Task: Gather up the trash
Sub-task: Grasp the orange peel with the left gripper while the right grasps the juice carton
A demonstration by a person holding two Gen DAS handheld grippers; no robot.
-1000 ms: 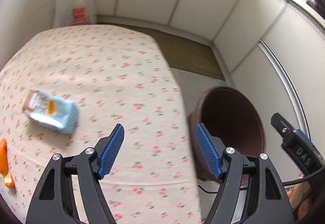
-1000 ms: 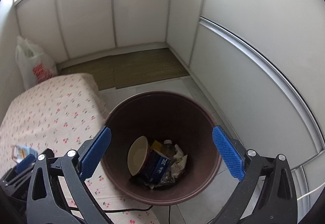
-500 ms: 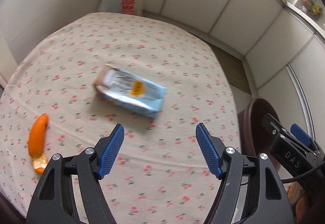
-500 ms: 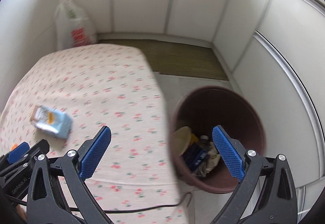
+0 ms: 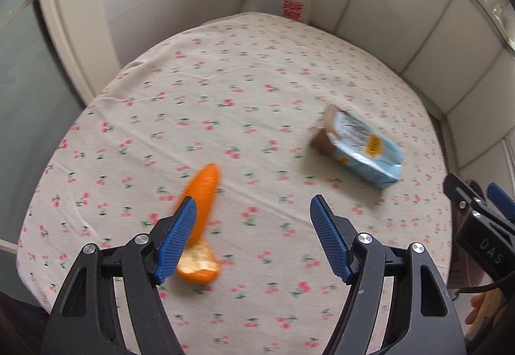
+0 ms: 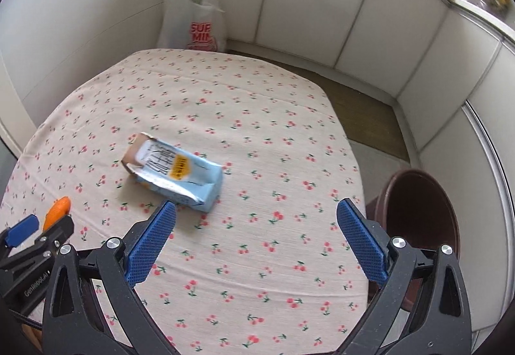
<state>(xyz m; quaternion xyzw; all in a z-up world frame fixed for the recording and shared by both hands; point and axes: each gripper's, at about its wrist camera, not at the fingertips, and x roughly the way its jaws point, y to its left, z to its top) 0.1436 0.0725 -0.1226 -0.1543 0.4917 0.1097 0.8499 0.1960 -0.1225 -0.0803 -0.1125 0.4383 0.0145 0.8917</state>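
A crumpled light-blue carton (image 5: 362, 148) lies on its side on the cherry-print tablecloth (image 5: 244, 91); it also shows in the right wrist view (image 6: 175, 173). An orange peel strip (image 5: 201, 203) lies near the front left, partly behind my left finger; its tip shows in the right wrist view (image 6: 58, 210). My left gripper (image 5: 254, 239) is open and empty above the cloth, just right of the peel. My right gripper (image 6: 254, 240) is open and empty, in front of the carton. The brown trash bin (image 6: 421, 210) stands on the floor right of the table.
A white plastic shopping bag (image 6: 193, 16) stands on the floor behind the table against the white wall panels. A brown mat (image 6: 363, 116) lies on the floor beyond the table's right edge. A cable hangs by the bin.
Both grippers have swung left from the bin to over the table. The carton and peel have come into closer view. Both stay open.
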